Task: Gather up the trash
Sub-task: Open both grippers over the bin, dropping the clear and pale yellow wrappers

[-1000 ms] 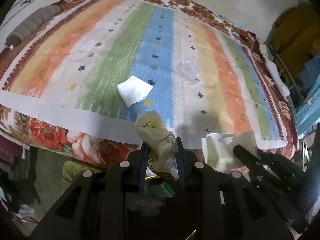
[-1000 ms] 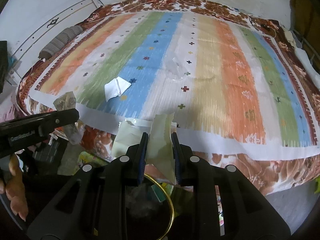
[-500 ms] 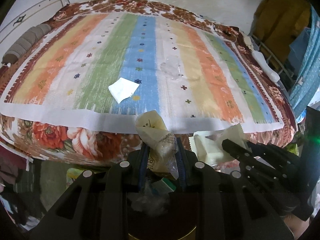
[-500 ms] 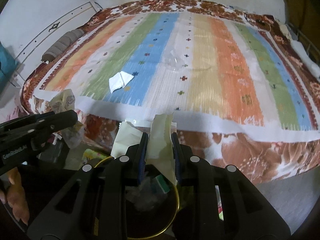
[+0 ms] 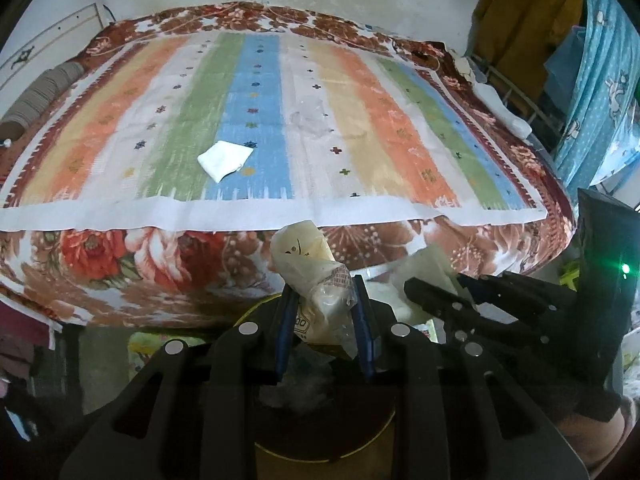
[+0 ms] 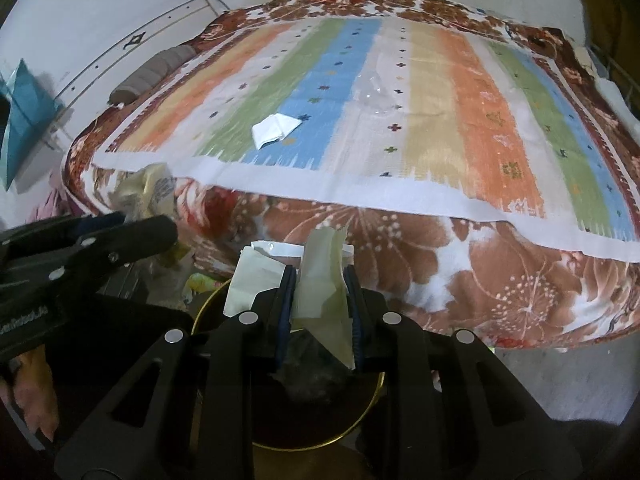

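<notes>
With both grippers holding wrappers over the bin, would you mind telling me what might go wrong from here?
1. The left gripper pinches only the lower part of a crumpled wrapper; its loose top could cling to a pad on release and miss the bin.
2. The right gripper holds a pale wrapper whose flap sticks out sideways past the bin's rim, so it might drop outside.
3. White paper and clear plastic on the bed could be overlooked.

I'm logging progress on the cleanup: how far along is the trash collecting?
Done: some trash already lies in the gold-rimmed bin. In hand: the left gripper grips a crumpled wrapper, the right gripper a pale paper wrapper, both above the bin. Left: the white paper and clear plastic on the bed.
</notes>
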